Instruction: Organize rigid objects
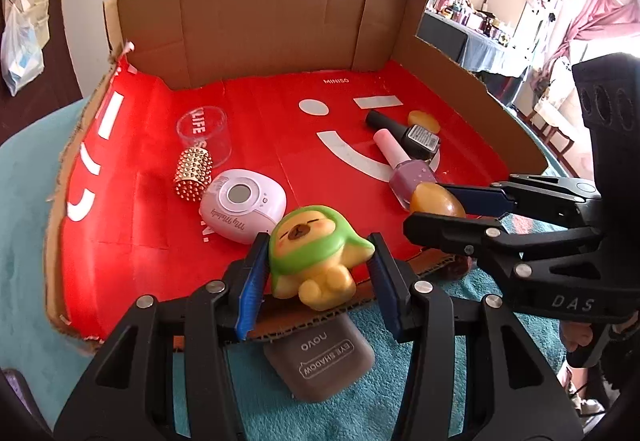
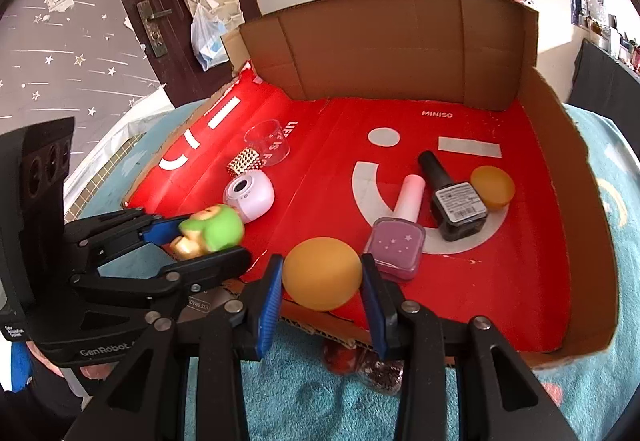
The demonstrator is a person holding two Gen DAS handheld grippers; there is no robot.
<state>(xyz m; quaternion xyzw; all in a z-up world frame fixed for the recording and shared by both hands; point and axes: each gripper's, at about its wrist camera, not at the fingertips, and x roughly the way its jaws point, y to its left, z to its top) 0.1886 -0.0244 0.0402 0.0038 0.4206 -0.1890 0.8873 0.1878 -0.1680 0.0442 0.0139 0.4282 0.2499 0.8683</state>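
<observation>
Holding one item in each tool, the person is in the placing step, at the near edge of the cardboard tray [image 1: 256, 17]. The left gripper [image 1: 316, 273] is clenched on the green-hooded figurine [image 1: 310, 257], which hangs just over the near edge of the tray, close to the white round device [image 1: 242, 203]. The right gripper [image 2: 322, 277] is clenched on the orange disc [image 2: 322, 273], also at the near edge and just beside the purple nail polish [image 2: 398, 241]. On the red floor of the tray the things lie in two groups. On the left are the clear cup [image 1: 204, 133], the gold studded cylinder [image 1: 193, 173] and the white device. On the right are the purple nail polish, the black nail polish [image 2: 452, 197] and a second orange disc [image 2: 493, 187]. An eye shadow case [image 1: 320, 365] lies outside on the teal cloth [image 1: 24, 241], partly under the tray edge.

It seems that each item goes to its own group. The next move probably calls for lowering both until they rest on the red floor, then opening the jaws slowly. The orange disc is very near the purple bottle, so a careless release could push that bottle.
</observation>
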